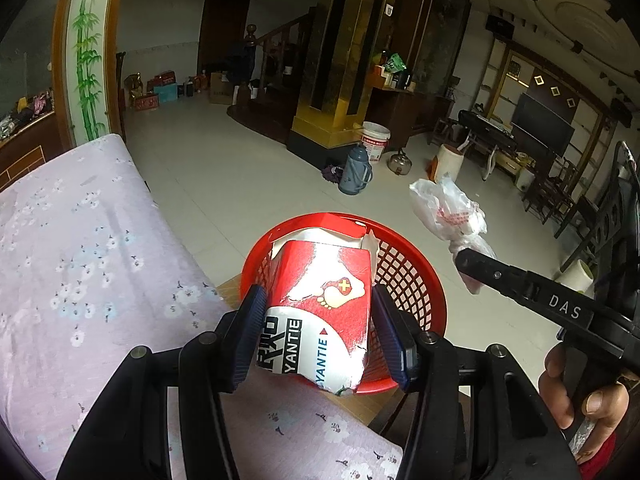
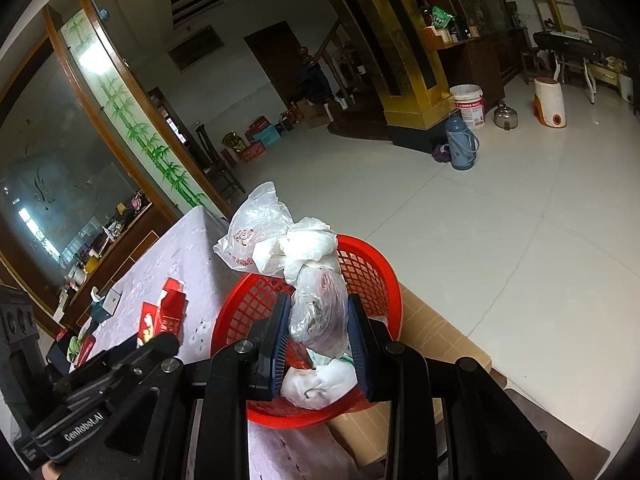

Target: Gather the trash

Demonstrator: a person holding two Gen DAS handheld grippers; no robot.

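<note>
Over red basket point(image 1: 404, 276), left claw point(image 1: 318, 336) clamped on torn red-and-white carton point(image 1: 324, 304), hiding basket's contents. Right claw point(image 2: 318, 340) gripping knotted plastic bag point(image 2: 316, 312); bag's contents indistinct.

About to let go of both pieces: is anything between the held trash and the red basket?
Nothing visible. The torn box in the left gripper and the plastic bag in the right gripper hang directly over the basket.

YANTIE on box point(image 1: 320, 312), DAS on tool point(image 1: 476, 264)
</note>
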